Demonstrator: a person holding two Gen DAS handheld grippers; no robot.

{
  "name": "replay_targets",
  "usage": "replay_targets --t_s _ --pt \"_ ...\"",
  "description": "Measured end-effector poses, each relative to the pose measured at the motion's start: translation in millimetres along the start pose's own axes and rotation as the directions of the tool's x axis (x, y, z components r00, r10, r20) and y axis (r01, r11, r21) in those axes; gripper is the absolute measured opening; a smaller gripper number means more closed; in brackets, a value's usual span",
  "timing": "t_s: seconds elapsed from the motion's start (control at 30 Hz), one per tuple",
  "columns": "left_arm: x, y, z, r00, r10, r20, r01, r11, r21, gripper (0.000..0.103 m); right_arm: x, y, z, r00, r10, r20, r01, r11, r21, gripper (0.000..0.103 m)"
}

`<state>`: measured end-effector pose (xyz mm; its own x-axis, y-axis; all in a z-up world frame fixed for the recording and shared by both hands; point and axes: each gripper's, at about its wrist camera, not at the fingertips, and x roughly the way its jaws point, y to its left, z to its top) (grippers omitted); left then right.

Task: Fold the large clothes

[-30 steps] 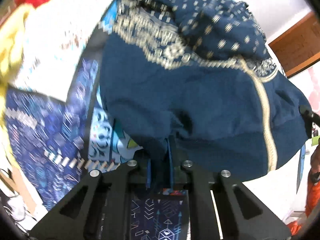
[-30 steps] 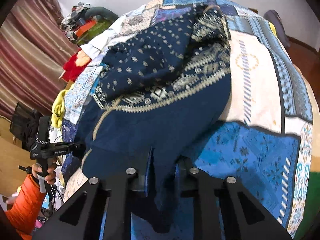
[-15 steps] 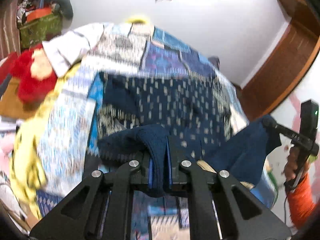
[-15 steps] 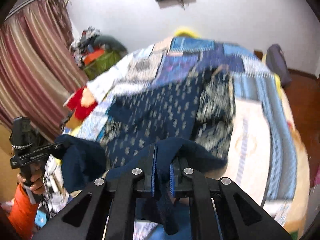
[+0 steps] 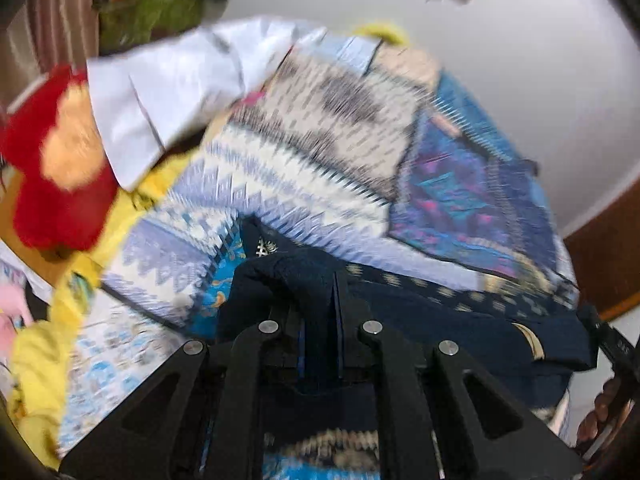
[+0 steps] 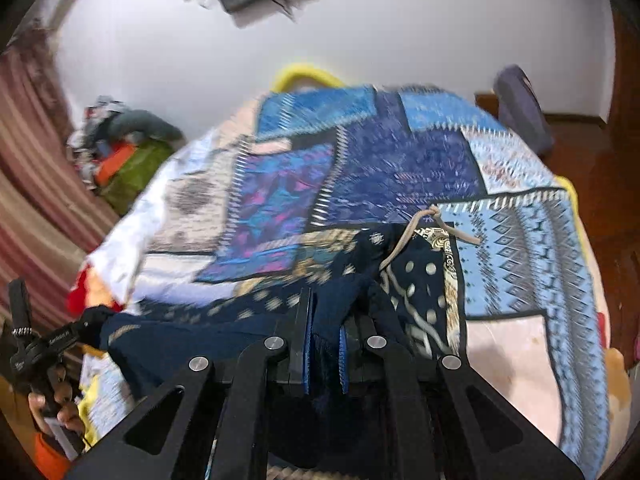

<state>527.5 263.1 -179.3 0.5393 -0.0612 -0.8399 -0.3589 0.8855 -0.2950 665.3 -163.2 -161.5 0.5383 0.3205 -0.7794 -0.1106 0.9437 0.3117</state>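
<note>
A large navy garment [image 5: 460,320] with gold pattern lies folded over on the patchwork bedspread [image 5: 312,148]. My left gripper [image 5: 320,300] is shut on one navy corner of it, low over the bed. My right gripper [image 6: 326,328] is shut on the other navy corner [image 6: 332,304]; the garment's patterned part and a beige drawstring [image 6: 412,228] lie just beyond it. Each gripper shows at the edge of the other's view, the right one [image 5: 612,344] and the left one [image 6: 48,340], with the cloth stretched between them.
A red and orange plush toy [image 5: 60,160], a white cloth [image 5: 168,88] and yellow fabric [image 5: 36,360] lie at the bed's left side. A green bag of clothes [image 6: 132,164] stands by the striped curtain [image 6: 28,160]. A wooden door [image 5: 608,248] is at right.
Both grippers have carried the garment's navy edge forward and down over its far patterned part, so the garment now lies doubled. The views have swung up toward the wall.
</note>
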Motion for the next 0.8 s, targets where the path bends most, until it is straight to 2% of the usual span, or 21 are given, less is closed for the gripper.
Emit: replay_targets --t_s 0.07,0.13,0.23,0.33,0.37,0.4,0.43,0.47,0.57,0.63,0.73,0.8 --pt "35.1 7.1 -3.1 0.998 0.037 -0.052 -0.038 0.999 -0.009 0.012 25.1 -13.6 0.7 0.999 0.005 -0.041 -0.004 1.0 0.024 0.008" --pt "54.0 10.9 -10.4 0.997 0.038 -0.071 -0.039 0.999 -0.003 0.015 35.7 -27.6 -0.3 0.997 0.059 -0.054 -0.057 0.998 0.034 0.008" --pt "55.0 7.8 -18.2 0.998 0.058 -0.04 -0.055 0.996 0.065 0.017 30.9 -42.3 -2.6 0.988 0.139 -0.063 -0.139 0.99 0.016 0.008" --pt "50.5 2.3 -20.8 0.994 0.104 -0.04 -0.098 0.986 0.132 0.02 15.9 -52.5 -4.5 0.988 0.136 -0.08 -0.137 0.99 -0.013 0.008" --pt "48.8 1.3 -20.9 0.99 0.131 -0.045 -0.123 0.982 0.146 0.021 5.2 -56.5 -4.3 0.998 0.015 -0.053 -0.017 0.999 -0.044 0.008" --pt "47.1 0.3 -19.8 0.987 0.152 -0.046 -0.144 0.978 0.152 0.029 -4.2 -60.3 -4.4 0.99 -0.14 -0.011 0.139 0.988 -0.073 0.009" --pt "43.5 0.5 -18.9 0.985 0.17 -0.04 -0.162 0.974 0.159 0.035 -11.7 -62.3 -4.4 0.977 -0.212 0.016 0.213 0.973 -0.089 0.009" --pt "35.5 1.0 -18.3 0.986 0.164 -0.03 -0.157 0.974 0.162 0.036 -22.4 -70.5 -4.4 0.965 -0.259 0.031 0.261 0.96 -0.106 0.009" --pt "7.7 -0.8 -17.9 0.989 0.146 -0.001 -0.143 0.969 0.202 0.048 -52.6 -84.6 -10.5 0.987 -0.158 0.006 0.158 0.983 -0.09 0.009" --pt "-17.1 -4.4 -17.6 0.984 0.17 0.056 -0.179 0.956 0.234 0.067 -70.7 -81.0 -16.9 0.993 -0.118 0.017 0.12 0.986 -0.12 0.009" --pt "-56.1 -7.0 -17.0 0.976 0.169 0.14 -0.199 0.95 0.241 0.072 -95.2 -57.2 -31.8 0.994 -0.099 0.055 0.109 0.97 -0.219 0.009" --pt "-71.4 -11.5 -19.2 0.977 0.147 0.156 -0.184 0.95 0.254 0.074 -101.7 -36.4 -43.6 0.996 -0.065 0.056 0.078 0.96 -0.269 0.009"
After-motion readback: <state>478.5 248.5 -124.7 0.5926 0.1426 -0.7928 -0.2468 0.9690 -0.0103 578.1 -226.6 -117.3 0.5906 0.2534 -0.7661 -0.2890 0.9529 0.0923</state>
